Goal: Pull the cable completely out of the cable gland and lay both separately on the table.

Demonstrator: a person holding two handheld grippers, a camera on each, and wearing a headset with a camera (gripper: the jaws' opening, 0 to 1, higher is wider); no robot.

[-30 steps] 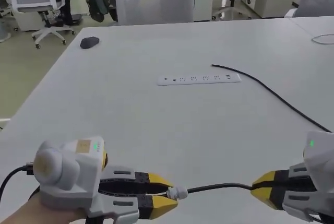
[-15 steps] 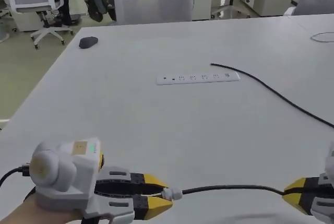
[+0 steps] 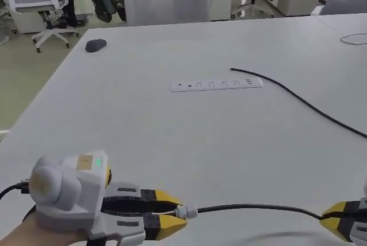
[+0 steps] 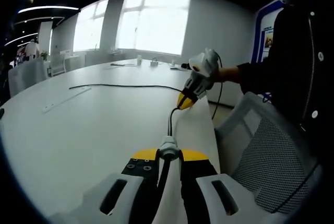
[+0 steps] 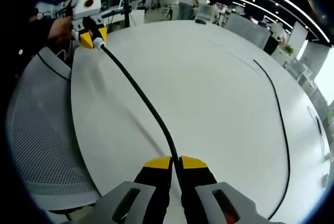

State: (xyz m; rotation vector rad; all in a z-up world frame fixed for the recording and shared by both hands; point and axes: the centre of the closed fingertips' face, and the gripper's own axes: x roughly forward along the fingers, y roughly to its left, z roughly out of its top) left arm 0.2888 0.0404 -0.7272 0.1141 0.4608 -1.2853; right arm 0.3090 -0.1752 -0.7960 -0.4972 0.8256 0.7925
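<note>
- Two grippers are at work. Your left gripper (image 3: 174, 216) has its jaws closed in on the white cable gland (image 3: 188, 211), pinching it at the yellow tips, near left over the counter (image 3: 143, 137).
- Your right gripper (image 5: 176, 161) has its jaws pressed together on the black cable (image 3: 258, 206), at the near right.
- Between the two grippers the cable hangs just above the counter. In the left gripper view it still passes through the gland and runs back between those jaws.
- Against a second ago, your right gripper is further right and more cable is exposed between the grippers. The gland sits in the left jaws as before.
- Count: one gland and one held cable. Also on the counter are one loose black cord (image 3: 304, 104) at the far right, one white power strip (image 3: 217, 85) in the middle and one dark mouse (image 3: 95, 45) at the far left.
</note>
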